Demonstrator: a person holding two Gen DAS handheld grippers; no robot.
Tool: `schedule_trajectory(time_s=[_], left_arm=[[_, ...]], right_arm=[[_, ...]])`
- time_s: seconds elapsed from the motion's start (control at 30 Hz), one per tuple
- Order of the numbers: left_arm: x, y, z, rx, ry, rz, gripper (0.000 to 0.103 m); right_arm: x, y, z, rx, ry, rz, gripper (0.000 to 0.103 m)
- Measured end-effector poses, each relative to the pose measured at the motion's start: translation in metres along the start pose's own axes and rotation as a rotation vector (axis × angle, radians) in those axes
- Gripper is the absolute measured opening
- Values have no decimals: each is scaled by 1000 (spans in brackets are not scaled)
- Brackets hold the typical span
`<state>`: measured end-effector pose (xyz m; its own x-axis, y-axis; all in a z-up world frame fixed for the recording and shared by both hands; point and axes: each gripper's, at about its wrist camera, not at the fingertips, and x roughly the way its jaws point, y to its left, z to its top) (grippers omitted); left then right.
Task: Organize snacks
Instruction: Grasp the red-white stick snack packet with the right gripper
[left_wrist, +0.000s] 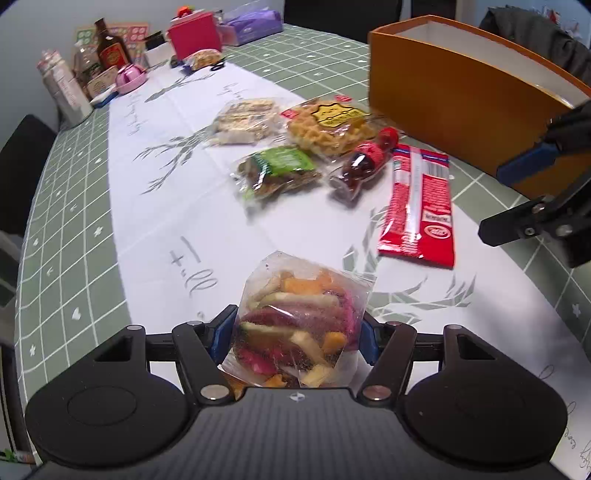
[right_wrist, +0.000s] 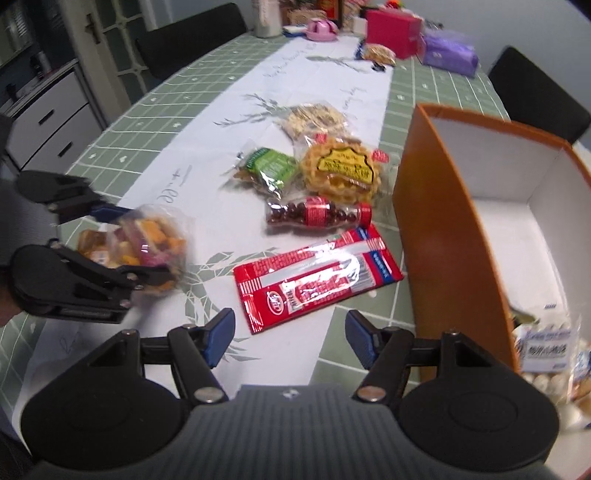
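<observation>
- A long counter (right_wrist: 110, 122) carries a sage-green cloth with a white grid and small white motifs.
- A white runner with grey branch prints and handwriting (left_wrist: 155, 192) lies along its middle.
- Black padded chairs stand at its edges: one at the left side (right_wrist: 192, 37), one at the right (right_wrist: 535, 92).
- A pale grey-blue wall (right_wrist: 498, 26) rises behind the far end.
- A white drawer cabinet with dark handles (right_wrist: 48, 118) stands at the left, beside a pale panelled door with a dark handle (right_wrist: 92, 29).
</observation>
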<state>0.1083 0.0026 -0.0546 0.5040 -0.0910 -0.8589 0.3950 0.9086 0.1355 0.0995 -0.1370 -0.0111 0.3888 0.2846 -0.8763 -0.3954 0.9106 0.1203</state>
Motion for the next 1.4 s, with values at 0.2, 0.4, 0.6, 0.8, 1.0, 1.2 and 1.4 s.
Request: schedule_trajectory(time_s=[0.2, 0.4, 0.6, 0.8, 1.0, 1.2, 1.4], left_arm=[[-2, 6, -5, -16, 4, 10, 74], [-3, 5, -5, -20, 9, 12, 74], [-4, 5, -7, -15, 7, 8, 74], [-6, 5, -10, -16, 4, 4, 74], [-12, -1, -19, -9, -6, -21, 74], [-18, -10, -25, 12, -12, -50, 74], [-19, -9, -25, -3, -12, -59, 76]], right_arm=[[29, -10, 3, 274, -25, -46, 73], [50, -11, 11, 435, -56, -106, 73], [64, 1, 21, 416, -125, -196, 80], [73, 19, 20, 198, -129, -235, 74], [59, 24, 2, -74, -73, -65, 65], [33, 37, -30, -524, -6, 126, 64], [37, 17, -23, -270, 38, 65, 70]])
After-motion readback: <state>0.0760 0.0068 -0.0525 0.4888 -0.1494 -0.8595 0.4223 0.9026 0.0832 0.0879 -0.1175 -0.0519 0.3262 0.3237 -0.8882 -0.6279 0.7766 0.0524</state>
